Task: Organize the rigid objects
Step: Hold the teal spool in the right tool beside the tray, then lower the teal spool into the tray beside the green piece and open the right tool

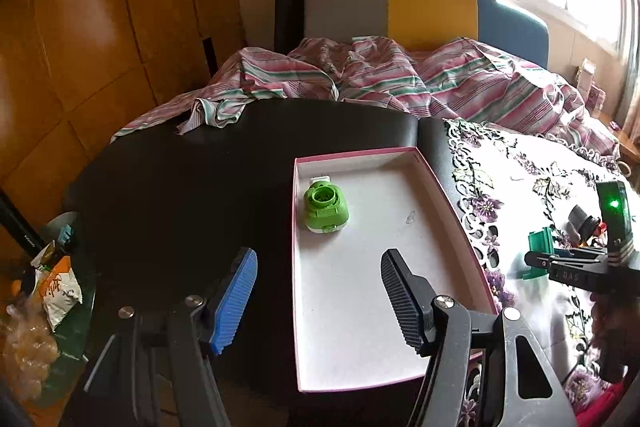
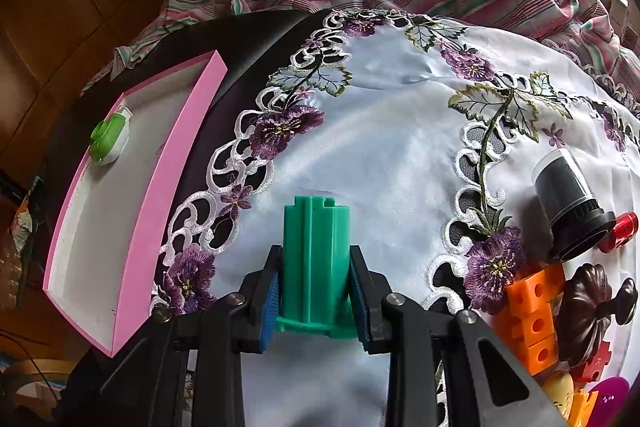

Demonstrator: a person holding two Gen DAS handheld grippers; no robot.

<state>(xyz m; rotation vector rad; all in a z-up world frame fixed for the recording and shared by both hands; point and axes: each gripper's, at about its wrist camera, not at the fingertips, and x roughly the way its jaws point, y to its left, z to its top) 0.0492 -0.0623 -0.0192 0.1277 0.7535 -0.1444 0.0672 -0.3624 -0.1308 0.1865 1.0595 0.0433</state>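
Observation:
A pink-rimmed shallow box [image 1: 440,183] [image 2: 188,147] with a white floor lies on the black table. A small green and white device [image 1: 325,207] [image 2: 110,139] sits inside it near the far left corner. My left gripper [image 1: 318,287] hovers open above the box's near half, nothing between its fingers. My right gripper [image 2: 314,301] is shut on a teal ribbed plastic block [image 2: 314,259] [image 1: 540,245] over the embroidered white cloth [image 2: 392,147]. In the left wrist view the right gripper [image 1: 576,267] shows at the far right with the block.
On the cloth at the right lie a black cylinder with a clear cap [image 2: 568,199], a red piece [image 2: 622,227], orange perforated blocks [image 2: 534,315], a dark brown knob [image 2: 592,303] and other small items. A striped bedsheet [image 1: 400,75] lies beyond the table. Bags [image 1: 52,287] sit lower left.

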